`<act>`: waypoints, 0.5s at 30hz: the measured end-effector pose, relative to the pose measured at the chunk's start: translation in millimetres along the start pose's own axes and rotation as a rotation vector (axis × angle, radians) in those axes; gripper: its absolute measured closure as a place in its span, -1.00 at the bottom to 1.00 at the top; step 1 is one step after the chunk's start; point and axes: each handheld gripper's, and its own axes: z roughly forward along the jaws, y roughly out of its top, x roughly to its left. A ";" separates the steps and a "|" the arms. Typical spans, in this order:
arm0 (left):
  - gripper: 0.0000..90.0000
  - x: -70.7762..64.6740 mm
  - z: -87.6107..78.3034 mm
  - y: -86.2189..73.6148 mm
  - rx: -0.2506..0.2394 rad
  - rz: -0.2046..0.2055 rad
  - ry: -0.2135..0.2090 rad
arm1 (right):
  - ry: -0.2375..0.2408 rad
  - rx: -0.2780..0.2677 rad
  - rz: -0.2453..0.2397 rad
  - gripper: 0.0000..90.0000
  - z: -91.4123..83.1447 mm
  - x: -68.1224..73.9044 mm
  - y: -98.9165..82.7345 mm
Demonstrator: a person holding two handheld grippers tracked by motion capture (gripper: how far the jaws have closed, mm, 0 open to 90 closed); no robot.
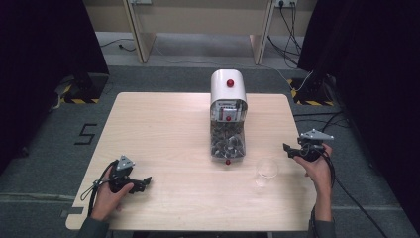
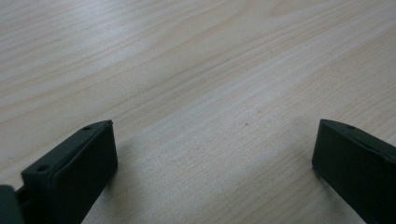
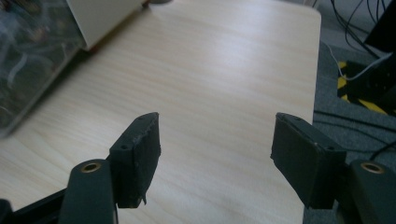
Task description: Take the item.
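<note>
Looking down from the high view, you see the dispenser standing mid-table, its clear bin full of wrapped pieces, and the glass just in front of it and to its right, upright and apparently empty. Your right gripper hovers at the table's right edge, near the glass but not touching it; your left gripper rests low on the near left, well apart from both. Through the left gripper view, the jaws are spread with nothing but bare wood between them. Through the right gripper view, the jaws are likewise spread and hold nothing; the dispenser sits at upper left, ahead of the left jaw. Judged from this, the step in hand is reaching for the glass: bring the right gripper in level, straddle the wall low, and close gently, since thin clear glass is likely to slip or tip.
</note>
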 end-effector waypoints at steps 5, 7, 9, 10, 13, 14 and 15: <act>-1.00 0.0 0.0 0.0 0.000 0.000 0.000 | 0.006 -0.027 -0.043 -0.25 -7.2 11.9 19.3; -1.00 0.0 0.0 0.0 0.000 0.000 0.000 | 0.010 -0.032 -0.050 -0.25 -7.7 14.9 22.4; -1.00 0.0 0.0 0.0 0.000 0.000 0.000 | 0.017 -0.030 -0.063 -0.25 -8.5 18.1 25.3; -1.00 0.0 0.1 -0.1 -0.002 0.000 -0.001 | 0.020 -0.032 -0.060 -0.25 -9.2 20.0 26.9; -1.00 0.0 0.0 0.0 0.000 0.000 0.000 | 0.023 -0.045 -0.080 -0.25 -12.7 22.8 32.8; -1.00 0.0 0.0 0.0 0.000 0.000 0.000 | 0.025 -0.052 -0.082 -0.25 -14.2 23.6 35.0; -1.00 0.0 0.0 0.0 0.000 0.000 0.000 | 0.025 -0.052 -0.082 -0.25 -14.2 23.6 35.0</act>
